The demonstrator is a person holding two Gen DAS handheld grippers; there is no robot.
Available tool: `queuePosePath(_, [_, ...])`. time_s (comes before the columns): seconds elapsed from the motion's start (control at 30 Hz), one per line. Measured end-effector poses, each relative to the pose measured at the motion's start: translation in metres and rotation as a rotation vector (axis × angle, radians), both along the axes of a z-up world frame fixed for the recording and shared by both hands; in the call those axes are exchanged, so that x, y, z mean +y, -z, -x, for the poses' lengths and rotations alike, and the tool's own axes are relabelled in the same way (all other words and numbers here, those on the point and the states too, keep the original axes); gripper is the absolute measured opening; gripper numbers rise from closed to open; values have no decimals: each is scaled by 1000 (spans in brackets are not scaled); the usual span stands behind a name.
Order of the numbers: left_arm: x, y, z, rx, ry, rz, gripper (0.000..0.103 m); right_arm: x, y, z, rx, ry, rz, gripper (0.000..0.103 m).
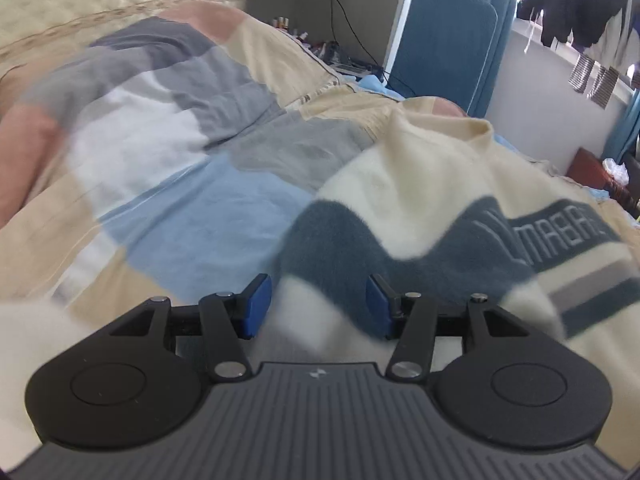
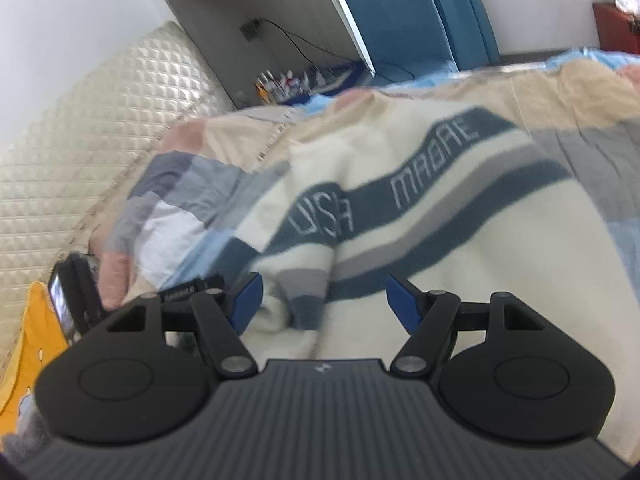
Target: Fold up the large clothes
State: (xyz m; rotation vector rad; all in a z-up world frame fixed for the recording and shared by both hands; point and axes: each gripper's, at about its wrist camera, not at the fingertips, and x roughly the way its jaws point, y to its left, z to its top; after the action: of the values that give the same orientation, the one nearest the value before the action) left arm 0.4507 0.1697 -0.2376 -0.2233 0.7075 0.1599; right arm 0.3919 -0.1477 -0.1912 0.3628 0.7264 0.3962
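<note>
L wrist view: left gripper w/ jaws standing apart, nothing pinched, over a cream sweater w/ dark teal band, spread on a patchwork bedspread; only here: dark clothes hanging by the window. R wrist view: right gripper also wide, nothing gripped, above the same sweater, whose band reads "USA MAOAE"; only here: the other gripper's black body at left & a yellow cloth.
</note>
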Motion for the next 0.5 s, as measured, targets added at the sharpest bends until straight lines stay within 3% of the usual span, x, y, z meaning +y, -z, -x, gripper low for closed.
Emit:
queuePosePath(0.03, [4, 3, -9, -6, -6, 12, 66, -2, 3, -3, 17, 5, -9, 70])
queuePosePath(0.13, [11, 14, -34, 44, -94, -31, 68, -5, 15, -20, 55, 28, -50, 70])
queuePosePath(0.2, [17, 22, -45, 60, -77, -2, 55, -6, 20, -28, 58, 34, -51, 70])
queuePosePath(0.23, [17, 24, -50, 74, -42, 11, 32, -6, 23, -32, 64, 37, -46, 70])
queuePosePath(0.27, [16, 25, -54, 89, -8, 9, 22, -7, 28, -37, 77, 43, -45, 70])
queuePosePath(0.33, [15, 19, -58, 97, 16, -15, 14, -11, 35, -42, 106, 52, -68, 70])
queuePosePath(0.43, [26, -1, -62, 105, -36, -44, 12, -16, 40, -46, 131, 65, -115, 72])
queuePosePath(0.5, [35, -20, -66, 96, -60, -113, 11, -15, 39, -47, 121, 67, -129, 72])
